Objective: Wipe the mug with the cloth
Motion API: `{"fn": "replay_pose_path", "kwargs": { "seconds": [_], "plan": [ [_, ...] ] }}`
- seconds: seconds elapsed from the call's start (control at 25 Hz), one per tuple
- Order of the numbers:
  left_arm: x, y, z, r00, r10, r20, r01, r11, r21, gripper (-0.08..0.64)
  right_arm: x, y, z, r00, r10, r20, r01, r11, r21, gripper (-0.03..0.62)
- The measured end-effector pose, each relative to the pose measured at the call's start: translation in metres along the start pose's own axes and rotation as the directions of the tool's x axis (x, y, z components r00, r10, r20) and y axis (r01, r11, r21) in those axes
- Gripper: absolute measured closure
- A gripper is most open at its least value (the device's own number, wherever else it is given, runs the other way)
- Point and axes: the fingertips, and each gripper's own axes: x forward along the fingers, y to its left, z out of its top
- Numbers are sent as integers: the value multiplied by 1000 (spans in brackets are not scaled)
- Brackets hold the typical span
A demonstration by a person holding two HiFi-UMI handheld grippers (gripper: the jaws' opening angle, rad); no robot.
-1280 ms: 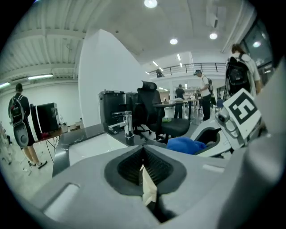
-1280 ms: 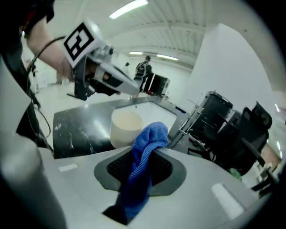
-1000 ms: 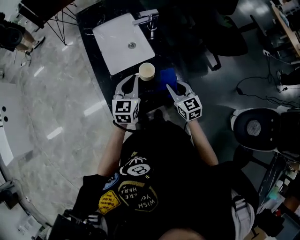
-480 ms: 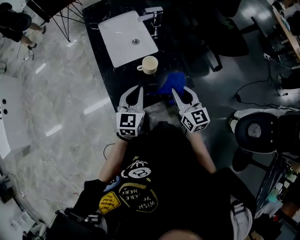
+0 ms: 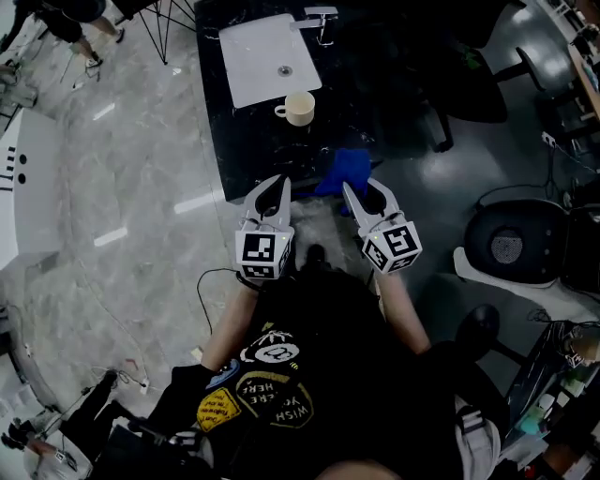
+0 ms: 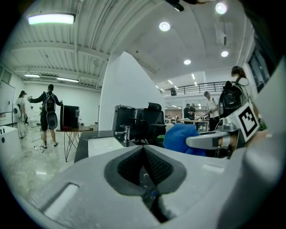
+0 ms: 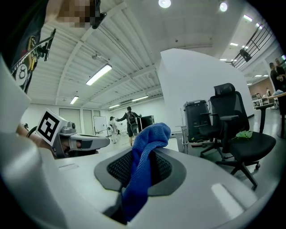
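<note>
Beyond the pressed-shut left gripper, the mug seemingly points its handle left; right gripper pinches cloth.

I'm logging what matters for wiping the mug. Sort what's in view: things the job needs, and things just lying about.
For the job:
- mug, standing on the counter
- blue cloth, clamped in the right hand-held gripper
- left hand-held gripper, shut and empty

Just lying about:
- sink
- tap
- office chair
</note>
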Motion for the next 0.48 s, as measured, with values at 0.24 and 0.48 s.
{"fn": "replay_pose_path", "kwargs": {
  "seconds": [0.24, 0.48],
  "plan": [
    [-29, -20, -14, 1000, 11, -13, -11, 999, -42, 554, -22, 19, -6, 999, 31, 12, -31, 999, 9, 511],
    [-36, -22, -6, 1000, -13, -21, 13, 1000, -27, 554, -29, 29, -3, 1000, 7, 9, -8, 999, 38, 511]
  ]
}}
